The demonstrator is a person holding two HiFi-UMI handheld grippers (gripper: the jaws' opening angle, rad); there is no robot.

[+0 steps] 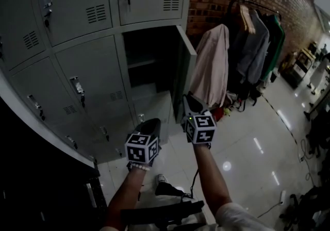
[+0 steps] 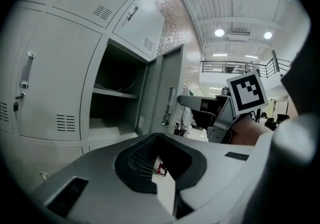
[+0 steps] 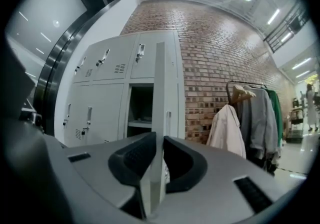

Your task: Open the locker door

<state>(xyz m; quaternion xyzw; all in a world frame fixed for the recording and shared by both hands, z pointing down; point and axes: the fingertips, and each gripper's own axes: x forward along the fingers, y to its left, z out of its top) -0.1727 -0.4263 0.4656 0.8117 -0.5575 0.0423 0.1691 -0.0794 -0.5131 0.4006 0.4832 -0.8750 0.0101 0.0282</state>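
- Already the door (image 1: 185,70) of the end locker (image 1: 147,78) in the middle row stands well open, roughly square to the locker fronts, with the shelf (image 1: 140,63) inside exposed.
- Its free edge is taken between the jaws of the right gripper (image 3: 158,143), low on the panel. The sheet is seen edge-on in that gripper's view, and the pads appear pressed to both faces.
- The left gripper (image 2: 159,140) is held with its jaws closed together on nothing, just beside the right one and clear of the door.
- The task is judged nearly done, since only the last part of the swing can be left.
- That swing is best made as an arc about the hinge, not as a straight pull, so that the thin sheet is neither twisted nor drawn out of the pads.
- The grip is best held square to the panel, because a rolled wrist is likely to bend the edge.
- The coats (image 1: 211,65) on the rack beside the lockers hang near the door's path, so the swing should be stopped short of them.
- The left gripper is best held outside that arc.
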